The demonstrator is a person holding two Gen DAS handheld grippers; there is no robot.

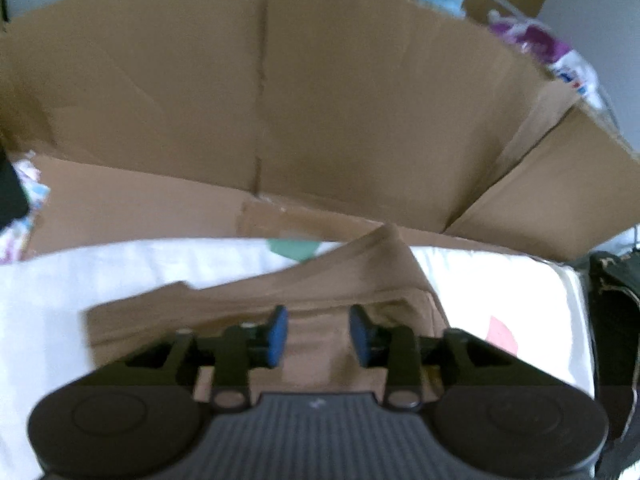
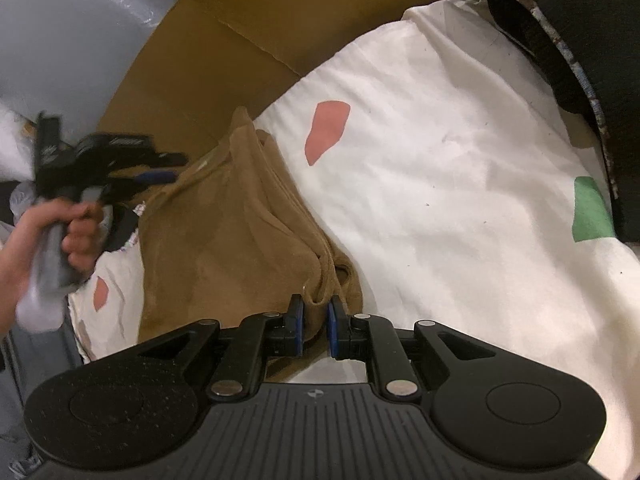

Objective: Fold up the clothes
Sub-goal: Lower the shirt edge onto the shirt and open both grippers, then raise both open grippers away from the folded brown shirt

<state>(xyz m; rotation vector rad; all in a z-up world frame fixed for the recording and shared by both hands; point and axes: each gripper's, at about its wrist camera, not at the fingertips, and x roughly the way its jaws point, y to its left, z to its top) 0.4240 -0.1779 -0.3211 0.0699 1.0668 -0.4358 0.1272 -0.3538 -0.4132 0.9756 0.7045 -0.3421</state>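
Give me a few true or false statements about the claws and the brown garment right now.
1. The right claw is pinching a fold of the brown garment. True.
2. The left claw is clamped shut. False: its pads stand apart over the garment.
3. The garment lies on a white sheet. True.
4. The sheet is plain white. False: it has pink and green patches.
5. Cardboard stands behind the sheet. True.
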